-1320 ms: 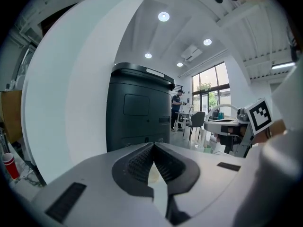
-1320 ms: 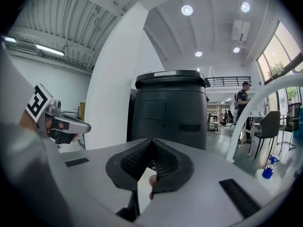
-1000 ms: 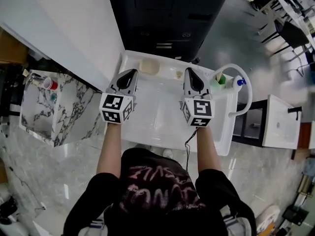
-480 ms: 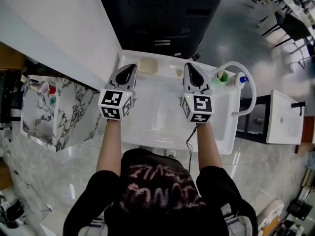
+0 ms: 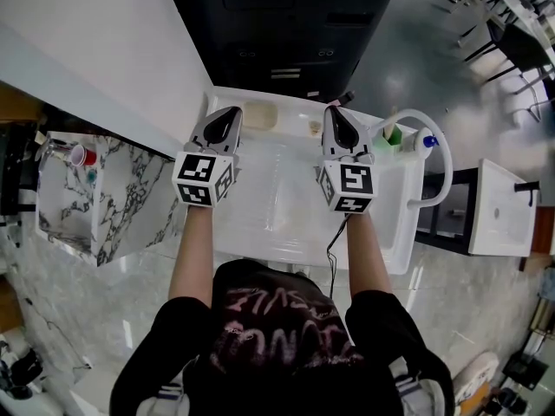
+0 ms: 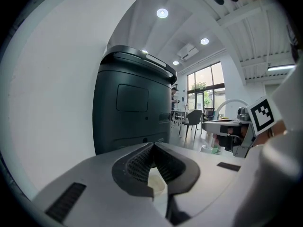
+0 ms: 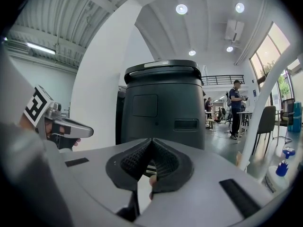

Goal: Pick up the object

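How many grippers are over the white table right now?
2. The left gripper hangs over the white table's left side; the right gripper over its right side. Both have jaws shut and empty. None hidden.

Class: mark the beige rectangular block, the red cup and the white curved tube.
beige rectangular block (image 5: 260, 115): head view, its top face.
red cup (image 5: 83, 155): head view, its body.
white curved tube (image 5: 447, 167): head view, its outer bend.

Left gripper (image 5: 232, 113), right gripper (image 5: 333, 113) slightly forward
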Available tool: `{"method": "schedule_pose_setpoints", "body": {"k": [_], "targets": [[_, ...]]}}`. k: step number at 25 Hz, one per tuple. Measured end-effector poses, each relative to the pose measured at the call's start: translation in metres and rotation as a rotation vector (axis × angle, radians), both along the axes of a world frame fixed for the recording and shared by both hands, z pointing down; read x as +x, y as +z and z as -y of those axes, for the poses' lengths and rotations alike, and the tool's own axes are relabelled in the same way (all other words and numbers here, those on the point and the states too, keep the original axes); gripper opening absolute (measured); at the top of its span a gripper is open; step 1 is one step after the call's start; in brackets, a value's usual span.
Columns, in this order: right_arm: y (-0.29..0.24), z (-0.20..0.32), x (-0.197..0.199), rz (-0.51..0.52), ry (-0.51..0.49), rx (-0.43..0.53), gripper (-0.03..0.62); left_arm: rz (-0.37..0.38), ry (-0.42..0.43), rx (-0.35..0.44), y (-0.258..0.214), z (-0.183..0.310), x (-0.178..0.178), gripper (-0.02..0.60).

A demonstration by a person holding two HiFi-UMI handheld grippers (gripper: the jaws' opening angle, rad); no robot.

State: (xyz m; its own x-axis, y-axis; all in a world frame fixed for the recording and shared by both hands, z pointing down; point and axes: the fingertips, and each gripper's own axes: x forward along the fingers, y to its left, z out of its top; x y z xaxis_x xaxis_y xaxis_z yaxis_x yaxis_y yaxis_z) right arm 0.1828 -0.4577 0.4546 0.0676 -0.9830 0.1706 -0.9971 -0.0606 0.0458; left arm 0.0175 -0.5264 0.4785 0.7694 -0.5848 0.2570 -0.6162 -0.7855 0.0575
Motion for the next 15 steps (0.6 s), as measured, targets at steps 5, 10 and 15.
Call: {"method": "schedule_pose_setpoints", "body": {"k": [5,10,15], "targets": [[0.002,0.002,0.003,0.004,-0.01,0.0,0.014,0.011,-0.006,0.006,0.001,0.001,0.004,0.017],[0.004,0.002,0.005,0.029,-0.009,0.007,0.014,0.014,-0.004,0.001,0.003,0.0,0.008,0.017],[0.007,0.004,0.007,0.026,-0.011,0.001,0.014,0.025,0.01,-0.017,0.015,0.003,0.016,0.017]]}}
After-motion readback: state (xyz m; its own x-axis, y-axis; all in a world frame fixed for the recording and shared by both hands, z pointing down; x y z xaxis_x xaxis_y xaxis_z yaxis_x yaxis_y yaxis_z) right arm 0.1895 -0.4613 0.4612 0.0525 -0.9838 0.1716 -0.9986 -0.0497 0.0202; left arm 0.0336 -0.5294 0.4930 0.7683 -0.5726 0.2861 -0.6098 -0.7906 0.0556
